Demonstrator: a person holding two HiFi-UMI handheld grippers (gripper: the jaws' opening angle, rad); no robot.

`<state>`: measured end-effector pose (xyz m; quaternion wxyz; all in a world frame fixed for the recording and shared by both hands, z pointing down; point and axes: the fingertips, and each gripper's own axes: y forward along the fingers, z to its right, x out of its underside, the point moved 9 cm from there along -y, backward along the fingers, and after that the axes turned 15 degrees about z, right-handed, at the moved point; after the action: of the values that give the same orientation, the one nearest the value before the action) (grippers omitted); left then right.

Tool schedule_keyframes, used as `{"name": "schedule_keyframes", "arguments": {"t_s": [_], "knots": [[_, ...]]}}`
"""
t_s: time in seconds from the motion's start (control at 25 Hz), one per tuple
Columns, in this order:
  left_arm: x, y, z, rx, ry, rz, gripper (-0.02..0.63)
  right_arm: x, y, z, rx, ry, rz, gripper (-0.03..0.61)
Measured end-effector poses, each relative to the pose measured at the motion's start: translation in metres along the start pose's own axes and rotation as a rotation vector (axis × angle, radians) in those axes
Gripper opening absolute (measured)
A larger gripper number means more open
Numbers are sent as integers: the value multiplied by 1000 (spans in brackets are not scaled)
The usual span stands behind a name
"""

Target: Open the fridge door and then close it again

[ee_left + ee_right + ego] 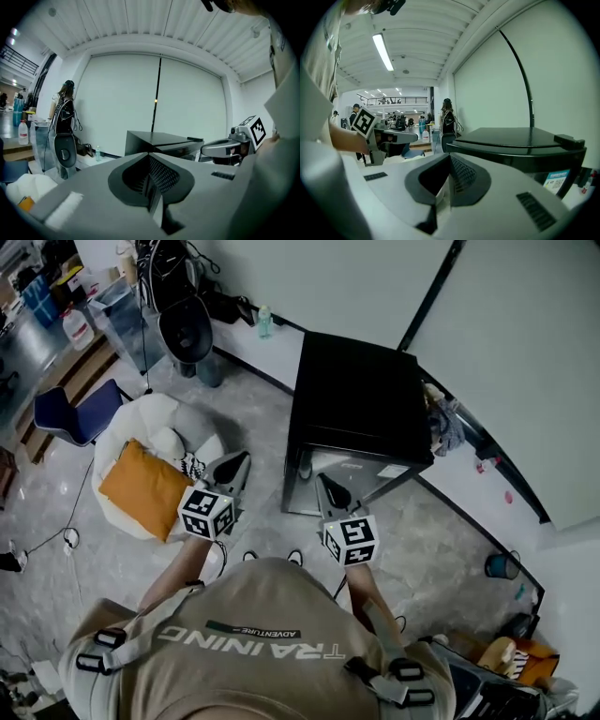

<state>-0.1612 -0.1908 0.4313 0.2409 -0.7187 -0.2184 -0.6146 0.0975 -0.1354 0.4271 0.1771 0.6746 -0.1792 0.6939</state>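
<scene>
The left gripper (234,466) and the right gripper (329,489) are held out in front of the chest, side by side and apart, both pointing forward. Each has its jaws pressed together with nothing between them. Behind each pair of jaws sits its marker cube, the left cube (206,512) and the right cube (350,541). The left forearm (171,581) and the right forearm (362,591) reach forward, bare, behind the cubes.

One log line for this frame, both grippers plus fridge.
fridge: looks closed | left gripper: shut, empty, off fridge | right gripper: shut, empty, by fridge front, no contact
</scene>
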Motion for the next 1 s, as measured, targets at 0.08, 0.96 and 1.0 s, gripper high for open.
{"name": "schedule_keyframes", "arguments": {"t_s": [0.08, 0.96, 1.0], "knots": [[4, -5, 0, -7, 7, -13, 0, 3, -2, -3, -3, 6, 14, -5], [22, -25, 8, -18, -71, -11, 0, 2, -3, -21, 2, 1, 51, -5], [21, -23, 7, -16, -64, -7, 0, 1, -3, -22, 0, -2, 51, -5]]}}
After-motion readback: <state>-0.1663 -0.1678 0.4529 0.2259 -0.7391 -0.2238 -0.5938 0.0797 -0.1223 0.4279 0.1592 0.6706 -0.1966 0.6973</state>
